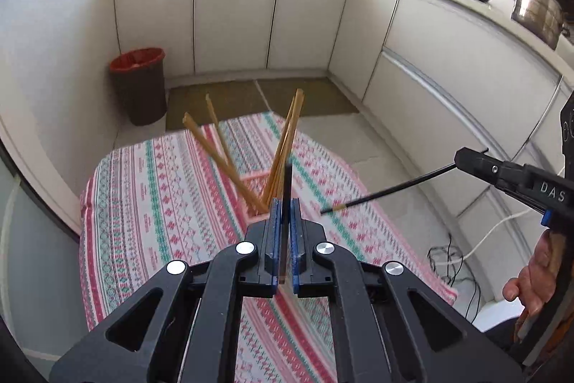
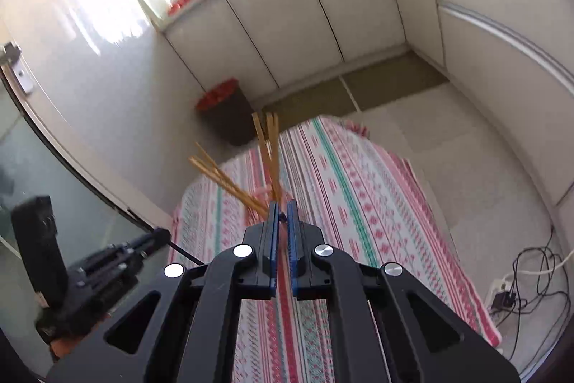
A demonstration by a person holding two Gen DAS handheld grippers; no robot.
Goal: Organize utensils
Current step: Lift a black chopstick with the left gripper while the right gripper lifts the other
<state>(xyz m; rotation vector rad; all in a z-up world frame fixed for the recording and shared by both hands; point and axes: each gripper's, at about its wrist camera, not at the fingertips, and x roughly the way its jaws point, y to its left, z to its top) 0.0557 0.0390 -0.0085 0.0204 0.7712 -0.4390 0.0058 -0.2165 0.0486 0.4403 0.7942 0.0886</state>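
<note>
Two black chopsticks held: one upright, clamped in the left gripper; another black, gold-banded chopstick (slanting) clenched by the right gripper. Beyond both, wooden chopsticks in a pink basket on the patterned cloth.

both grippers are black plastic with blue finger pads. silver round bolts dot the linkages. one bears white letters "das".

Tan chopsticks; pink-green patterned tablecloth; red-rimmed bin
</note>
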